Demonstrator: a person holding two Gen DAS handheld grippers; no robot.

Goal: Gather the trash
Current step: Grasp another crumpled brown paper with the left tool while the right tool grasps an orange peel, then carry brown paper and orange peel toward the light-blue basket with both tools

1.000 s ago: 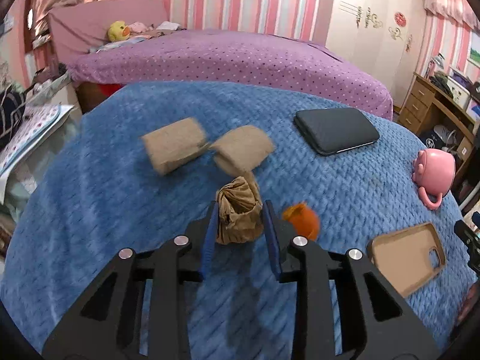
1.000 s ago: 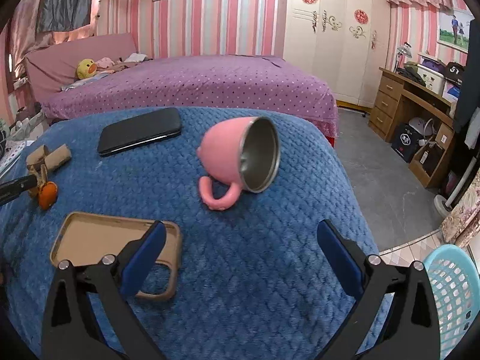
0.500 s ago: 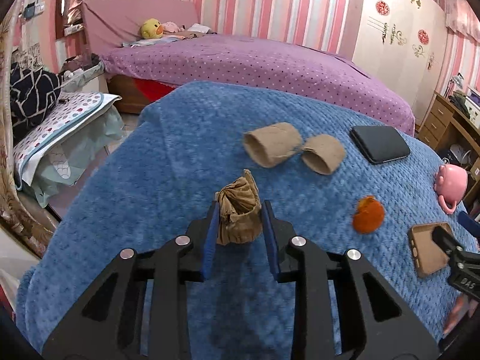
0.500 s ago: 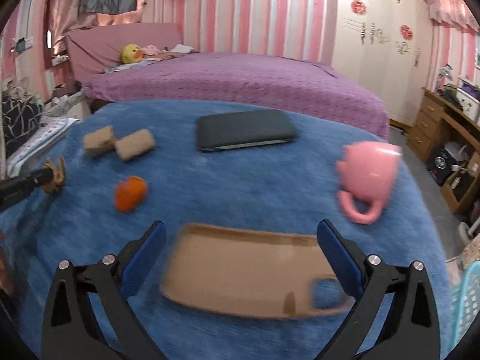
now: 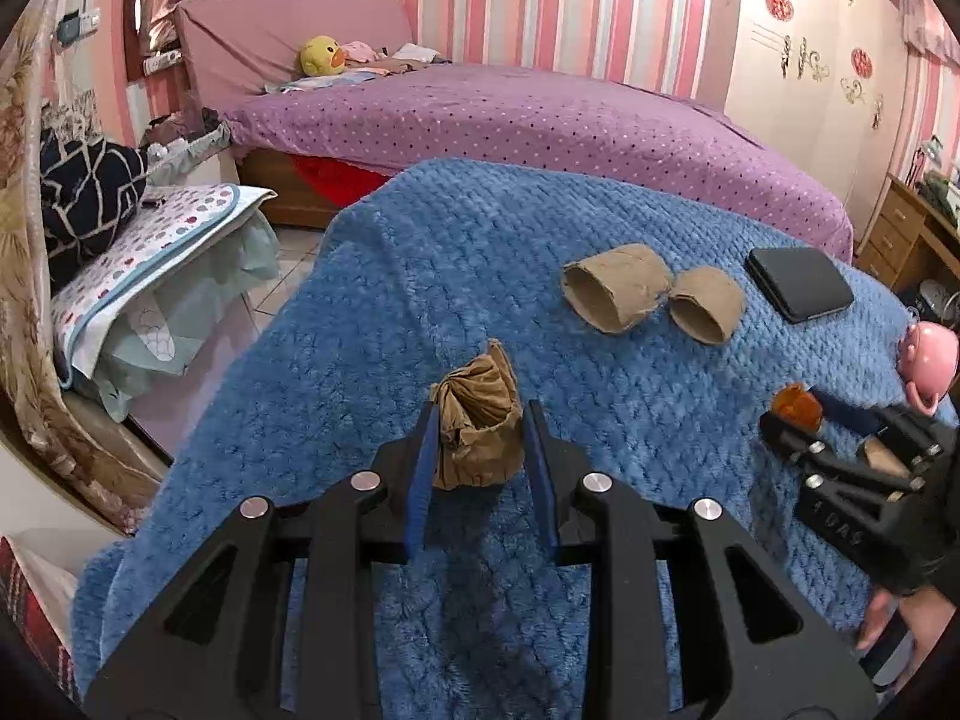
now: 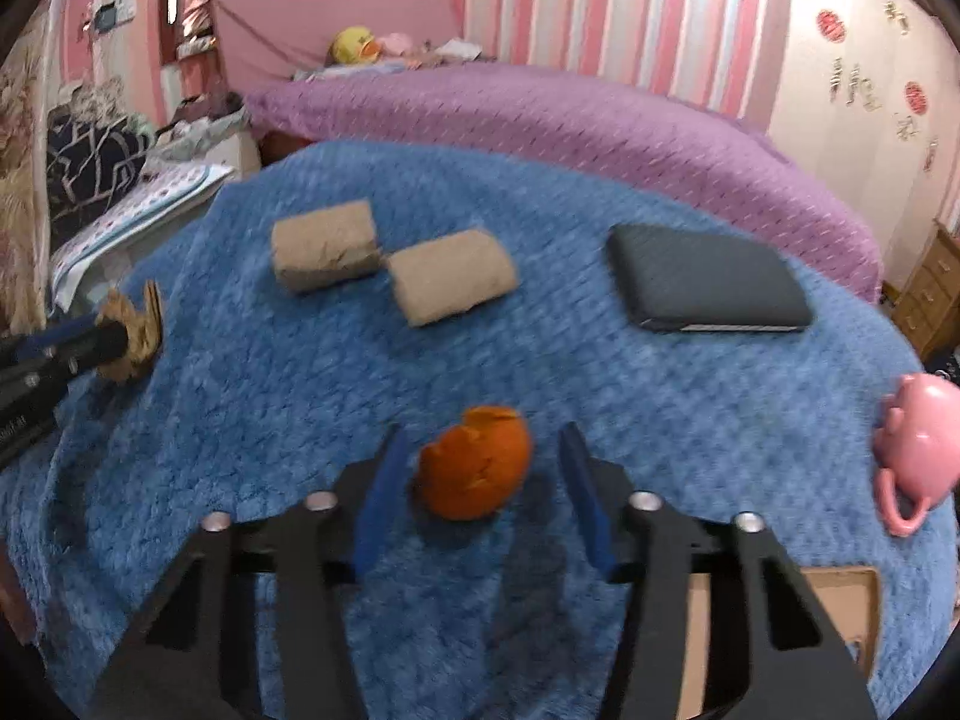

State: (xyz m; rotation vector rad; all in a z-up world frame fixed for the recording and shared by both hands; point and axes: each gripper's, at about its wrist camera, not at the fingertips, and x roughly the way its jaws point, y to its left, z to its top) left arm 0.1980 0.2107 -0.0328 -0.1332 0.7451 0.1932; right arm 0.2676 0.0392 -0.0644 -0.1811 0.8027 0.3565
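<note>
My left gripper [image 5: 478, 420] is shut on a crumpled brown paper wad [image 5: 477, 423] and holds it above the blue blanket [image 5: 420, 276]; it also shows in the right wrist view [image 6: 129, 330]. My right gripper [image 6: 480, 450] is open, its blue pads on either side of an orange peel [image 6: 477, 462] that lies on the blanket, not touching it. The peel shows in the left wrist view [image 5: 795, 405] at the tip of the right gripper. Two cardboard tubes [image 5: 618, 294] [image 5: 708, 312] lie side by side further back, also seen in the right wrist view [image 6: 324, 252] [image 6: 453, 282].
A dark phone [image 6: 708, 288], a pink mug on its side [image 6: 918, 444] and a tan phone case [image 6: 780, 618] lie on the blanket. A purple bed [image 5: 540, 120] is behind. A bedside pile with a dotted cushion [image 5: 150, 246] is at the left.
My right gripper swung left from the mug and phone case to the orange peel and now straddles it. My left gripper drew back and left, still holding the paper wad.
</note>
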